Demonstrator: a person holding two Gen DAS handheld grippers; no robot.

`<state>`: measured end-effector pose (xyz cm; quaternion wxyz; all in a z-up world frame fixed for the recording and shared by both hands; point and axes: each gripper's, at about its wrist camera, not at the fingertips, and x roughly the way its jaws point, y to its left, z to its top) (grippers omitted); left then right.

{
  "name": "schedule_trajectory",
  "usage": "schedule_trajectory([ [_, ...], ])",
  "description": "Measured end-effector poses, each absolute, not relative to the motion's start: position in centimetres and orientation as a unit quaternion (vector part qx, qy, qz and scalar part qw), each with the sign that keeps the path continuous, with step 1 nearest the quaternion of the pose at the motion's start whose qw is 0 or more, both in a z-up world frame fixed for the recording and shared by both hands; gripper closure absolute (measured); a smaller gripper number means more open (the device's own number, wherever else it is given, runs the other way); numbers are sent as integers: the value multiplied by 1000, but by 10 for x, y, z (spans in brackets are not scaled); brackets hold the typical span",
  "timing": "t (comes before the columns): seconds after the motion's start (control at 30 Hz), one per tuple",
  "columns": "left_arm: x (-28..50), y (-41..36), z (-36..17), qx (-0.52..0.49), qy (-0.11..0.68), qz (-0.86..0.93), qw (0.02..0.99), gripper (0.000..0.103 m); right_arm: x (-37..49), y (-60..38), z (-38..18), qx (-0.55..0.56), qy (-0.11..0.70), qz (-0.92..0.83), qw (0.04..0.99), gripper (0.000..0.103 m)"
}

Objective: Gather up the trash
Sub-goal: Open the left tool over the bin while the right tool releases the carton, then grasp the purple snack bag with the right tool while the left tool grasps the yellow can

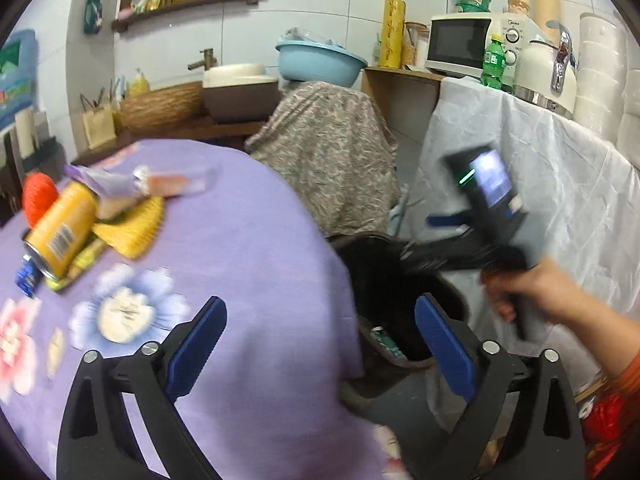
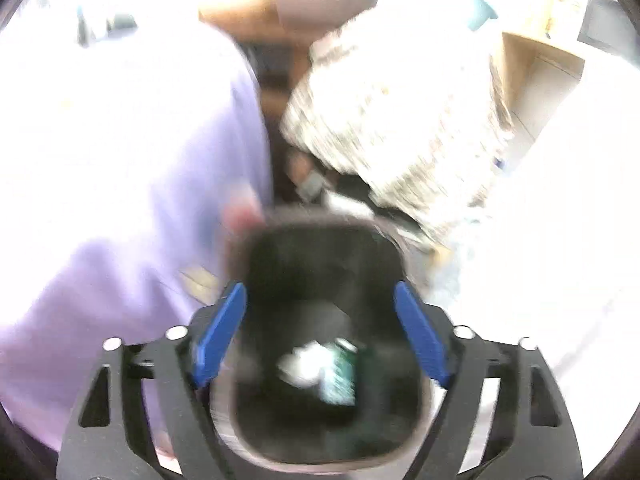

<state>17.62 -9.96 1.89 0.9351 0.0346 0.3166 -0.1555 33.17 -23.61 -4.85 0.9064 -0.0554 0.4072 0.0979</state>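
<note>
My left gripper (image 1: 320, 340) hovers open over the edge of a table with a purple flowered cloth (image 1: 248, 248), nothing between its blue pads. Trash lies at the table's far left: a yellow can (image 1: 60, 232) on its side, a purple wrapper (image 1: 116, 180), a yellow ribbed piece (image 1: 132, 228) and an orange ball (image 1: 38, 196). A black bin (image 1: 384, 280) stands on the floor beside the table. A hand (image 1: 532, 292) holds my right gripper (image 1: 428, 240) above it. In the blurred right wrist view, the right gripper (image 2: 320, 320) is open and empty over the bin (image 2: 312, 222), with green and white trash (image 2: 328, 364) inside.
A patterned cloth (image 1: 328, 152) covers something behind the bin. At the right, a white sheet (image 1: 540, 176) drapes a counter carrying a microwave (image 1: 460, 42), a green bottle (image 1: 494, 64) and a kettle (image 1: 548, 72). A sink (image 1: 236, 88) and a blue basin (image 1: 320, 62) stand at the back.
</note>
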Motion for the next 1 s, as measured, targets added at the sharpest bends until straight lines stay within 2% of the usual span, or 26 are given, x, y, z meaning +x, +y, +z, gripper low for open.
schedule_trajectory([
  [0.2, 172, -42, 26, 67, 314, -83, 944, 6, 317, -187, 2, -20, 354, 174, 918, 16],
  [0.47, 167, 45, 23, 19, 332, 11, 943, 6, 313, -76, 37, -75, 304, 280, 907, 17],
  [0.6, 169, 76, 24, 30, 329, 48, 943, 6, 324, -14, 49, -113, 293, 313, 896, 18],
  [0.9, 179, 130, 18, -12, 354, 63, 933, 6, 372, 82, 46, -211, 278, 275, 896, 36],
  [1.0, 187, 136, 18, -19, 357, 56, 932, 6, 387, 95, 38, -224, 285, 263, 894, 52],
])
